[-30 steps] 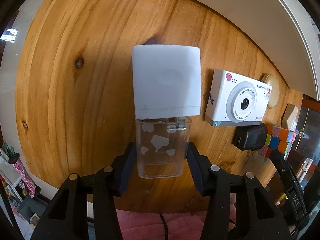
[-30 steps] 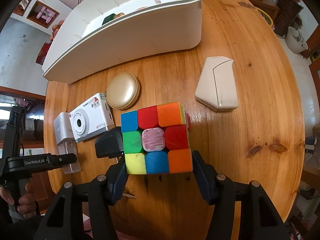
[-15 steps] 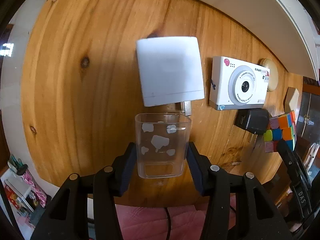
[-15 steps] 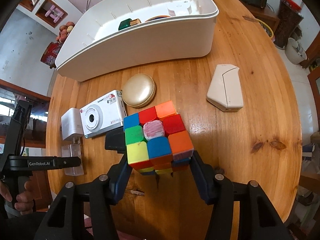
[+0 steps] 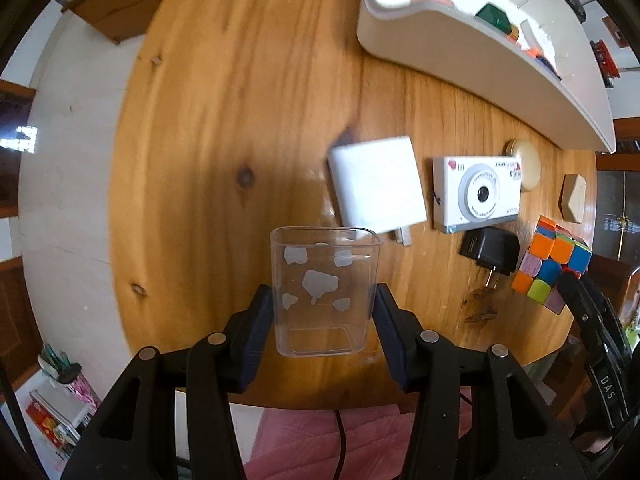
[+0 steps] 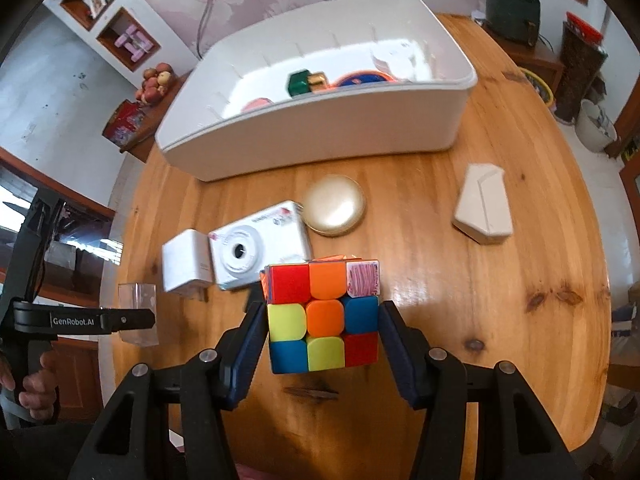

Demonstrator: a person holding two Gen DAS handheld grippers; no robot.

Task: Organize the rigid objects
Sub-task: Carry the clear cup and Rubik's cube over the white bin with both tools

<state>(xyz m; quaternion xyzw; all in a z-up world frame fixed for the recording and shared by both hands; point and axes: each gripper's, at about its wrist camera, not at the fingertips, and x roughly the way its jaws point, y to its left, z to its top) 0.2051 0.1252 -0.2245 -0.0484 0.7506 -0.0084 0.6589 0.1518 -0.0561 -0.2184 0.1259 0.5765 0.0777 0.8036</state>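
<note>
My left gripper (image 5: 323,316) is shut on a clear plastic cap (image 5: 320,268) with white blotches, held above the wooden table (image 5: 224,120). The white plug block (image 5: 376,184) it came from lies just beyond, prongs toward me. My right gripper (image 6: 324,332) is shut on a multicoloured puzzle cube (image 6: 324,316), raised off the table. From the left wrist the cube (image 5: 550,262) shows at the right. The right wrist view has the clear cap (image 6: 138,304) at the left. A large white bin (image 6: 320,132) with several items inside stands at the back.
A white toy camera (image 6: 256,252), a gold round compact (image 6: 334,204) and a beige angular case (image 6: 484,208) lie between the cube and the bin. A black charger (image 5: 490,250) rests near the camera. A person's hand (image 6: 36,384) grips the left handle. Table edge runs close below.
The clear cap came off the white plug block and rose with the left gripper. The right gripper lifted the cube off the table and tipped it, showing another face.
</note>
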